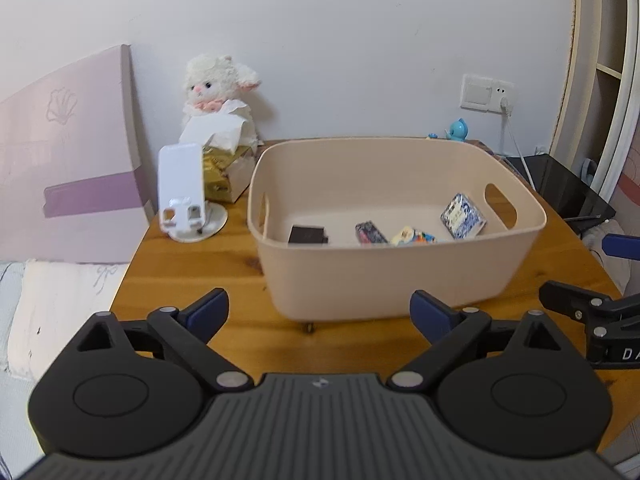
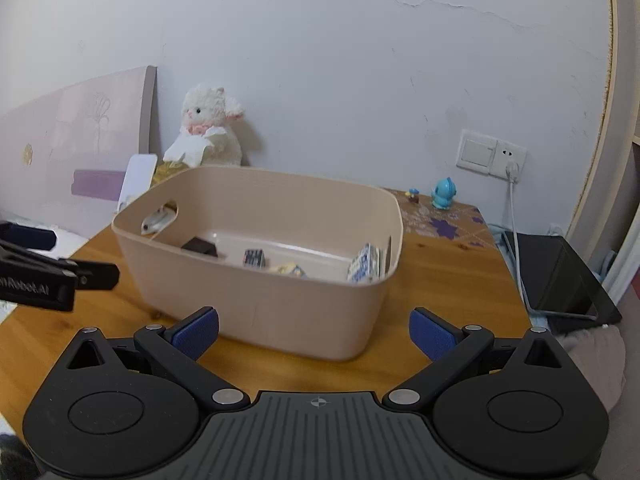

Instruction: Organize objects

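Observation:
A beige plastic basket [image 1: 380, 280] [image 2: 256, 300] with handle holes stands on the wooden table [image 1: 192, 268] [image 2: 452, 280]. Inside lie a dark brown box [image 1: 308, 235] [image 2: 200, 247], a small dark patterned pack [image 1: 370, 233] [image 2: 254, 258], a yellow-orange packet [image 1: 412, 237] [image 2: 288, 270] and a blue-and-white pack [image 1: 463, 216] [image 2: 365, 264] leaning at the right wall. My left gripper [image 1: 320, 314] stands open in front of the basket's near wall, nothing between its blue pads. My right gripper [image 2: 314, 332] is open too, near the basket's front right corner, empty. Each gripper shows at the edge of the other's view.
A white phone stand [image 1: 182, 192], a gold tissue box [image 1: 224, 176] and a white plush lamb [image 1: 218, 88] [image 2: 208, 128] sit at the back left. A blue toy figure [image 1: 458, 128] [image 2: 443, 194] stands by the wall socket [image 2: 492, 154]. A black tablet [image 2: 560, 276] lies off the table's right side.

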A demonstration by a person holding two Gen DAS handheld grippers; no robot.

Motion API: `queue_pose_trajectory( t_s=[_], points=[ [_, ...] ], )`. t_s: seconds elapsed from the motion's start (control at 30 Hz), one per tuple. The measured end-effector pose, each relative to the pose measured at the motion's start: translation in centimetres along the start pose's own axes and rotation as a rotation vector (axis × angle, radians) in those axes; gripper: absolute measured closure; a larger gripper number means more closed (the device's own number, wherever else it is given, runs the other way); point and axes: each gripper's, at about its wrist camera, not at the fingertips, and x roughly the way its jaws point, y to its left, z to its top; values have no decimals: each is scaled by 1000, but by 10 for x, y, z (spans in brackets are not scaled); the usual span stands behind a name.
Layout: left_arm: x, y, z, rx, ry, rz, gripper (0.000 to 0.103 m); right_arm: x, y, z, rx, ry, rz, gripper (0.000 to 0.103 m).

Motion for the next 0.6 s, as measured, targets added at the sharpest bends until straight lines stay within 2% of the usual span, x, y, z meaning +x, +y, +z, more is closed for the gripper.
queue_pose_trajectory(
  t_s=[0.47,0.6],
  points=[
    [-35,6,-46,-28,8,-10,5,-33,4,-36,41,43,21,0],
    [-40,1,-56,3,8,-3,5,-39,7,-47,28,65,12,0]
  ],
)
